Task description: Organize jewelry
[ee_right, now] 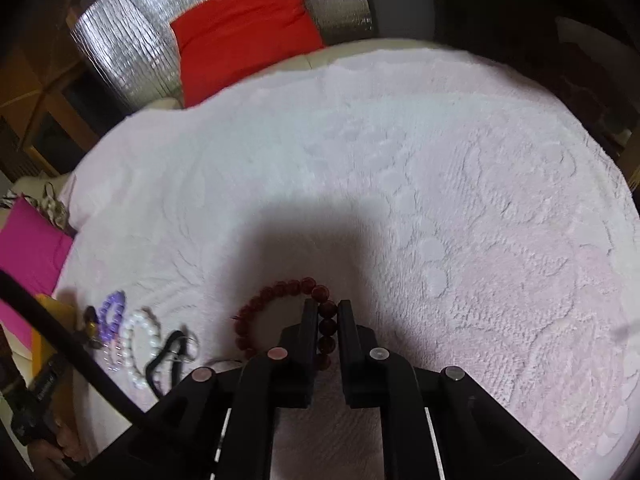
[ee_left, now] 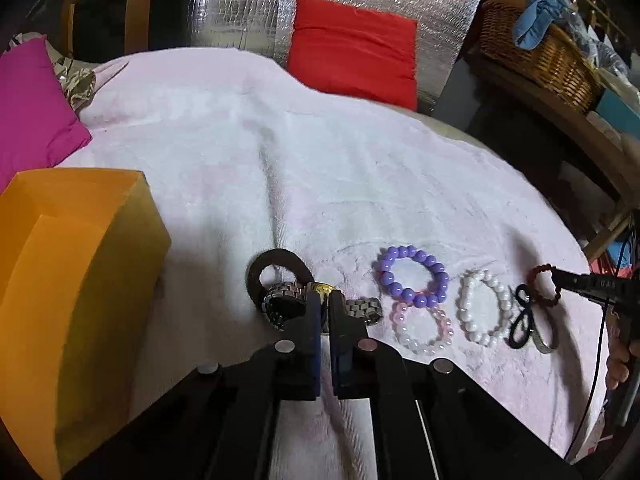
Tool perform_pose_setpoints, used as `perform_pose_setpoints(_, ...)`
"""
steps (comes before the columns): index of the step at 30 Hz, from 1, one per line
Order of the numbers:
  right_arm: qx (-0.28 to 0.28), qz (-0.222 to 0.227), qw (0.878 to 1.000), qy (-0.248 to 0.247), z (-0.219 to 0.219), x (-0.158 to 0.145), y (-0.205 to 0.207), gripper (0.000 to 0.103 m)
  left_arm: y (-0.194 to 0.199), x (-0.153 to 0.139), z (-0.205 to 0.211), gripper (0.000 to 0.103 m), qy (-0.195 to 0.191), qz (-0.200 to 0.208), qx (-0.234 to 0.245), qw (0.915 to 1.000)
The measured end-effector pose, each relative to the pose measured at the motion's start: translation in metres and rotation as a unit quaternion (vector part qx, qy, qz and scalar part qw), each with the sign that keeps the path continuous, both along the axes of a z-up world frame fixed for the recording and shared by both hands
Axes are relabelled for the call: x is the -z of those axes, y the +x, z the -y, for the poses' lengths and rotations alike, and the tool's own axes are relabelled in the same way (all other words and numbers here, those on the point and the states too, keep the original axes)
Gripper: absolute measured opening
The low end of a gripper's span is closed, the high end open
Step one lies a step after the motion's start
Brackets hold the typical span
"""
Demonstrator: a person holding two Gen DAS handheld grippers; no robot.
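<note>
My left gripper (ee_left: 325, 300) is shut on a metal-link wristwatch (ee_left: 280, 304) lying on the pale pink towel (ee_left: 320, 160), beside a dark ring-shaped piece (ee_left: 276, 262). To its right lie a purple bead bracelet (ee_left: 412, 280), a pink-and-clear bead bracelet (ee_left: 422, 328), a white pearl bracelet (ee_left: 482, 306) and a black hair tie (ee_left: 524, 320). My right gripper (ee_right: 327, 308) is shut on a dark red bead bracelet (ee_right: 280, 292), held at the towel; it also shows in the left wrist view (ee_left: 540, 272). An orange box (ee_left: 72, 280) stands open at the left.
A magenta cushion (ee_left: 32, 116) sits at the far left and a red cushion (ee_left: 352, 48) leans on a silver foil panel (ee_left: 240, 4) behind the towel. A wicker basket (ee_left: 536, 52) rests on a shelf at the right. The towel's right half (ee_right: 480, 200) lies bare.
</note>
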State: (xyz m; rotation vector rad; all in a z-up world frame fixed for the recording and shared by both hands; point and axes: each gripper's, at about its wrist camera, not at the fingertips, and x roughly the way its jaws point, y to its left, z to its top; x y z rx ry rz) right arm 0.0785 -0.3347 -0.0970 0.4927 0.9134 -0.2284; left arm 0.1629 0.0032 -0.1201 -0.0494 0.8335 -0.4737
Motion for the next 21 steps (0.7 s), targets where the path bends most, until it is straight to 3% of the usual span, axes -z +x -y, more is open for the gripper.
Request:
perform_pose_setpoints(5,0.0,0.04,0.999,0.008,0.001,-0.017,-0.013,0.01,-0.03,-0.021,-0.025,0.003,-0.015,0.02,0.007,0.9997)
perform_pose_setpoints(9,0.002,0.046,0.999,0.022,0.004,-0.02,-0.017,0.01,-0.044,-0.028,-0.026,0.006,0.016,0.037,-0.001,0.9992)
perform_pose_setpoints(11,0.006,0.045,0.999,0.027,0.002,-0.018,-0.018,0.01,-0.041,-0.023,-0.026,0.03,0.029,0.022,-0.007,0.9993)
perform_pose_setpoints(12,0.007,0.044,0.999,0.03,0.003,-0.017,-0.018,0.01,-0.039,-0.021,-0.025,0.055,0.034,0.018,-0.009,0.9992)
perform_pose_setpoints(13,0.008,0.043,0.999,0.032,0.003,-0.015,-0.018,0.01,-0.036,-0.019,-0.025,0.069,0.041,0.016,-0.014,0.9989)
perform_pose_setpoints(19,0.012,0.032,0.999,0.037,0.002,-0.008,-0.015,0.01,-0.028,-0.005,-0.02,0.068,0.043,0.0,-0.009,0.999)
perform_pose_setpoints(21,0.011,0.029,0.999,0.041,0.002,-0.005,-0.013,0.01,-0.027,-0.005,-0.018,0.061,0.041,0.001,-0.004,0.9991)
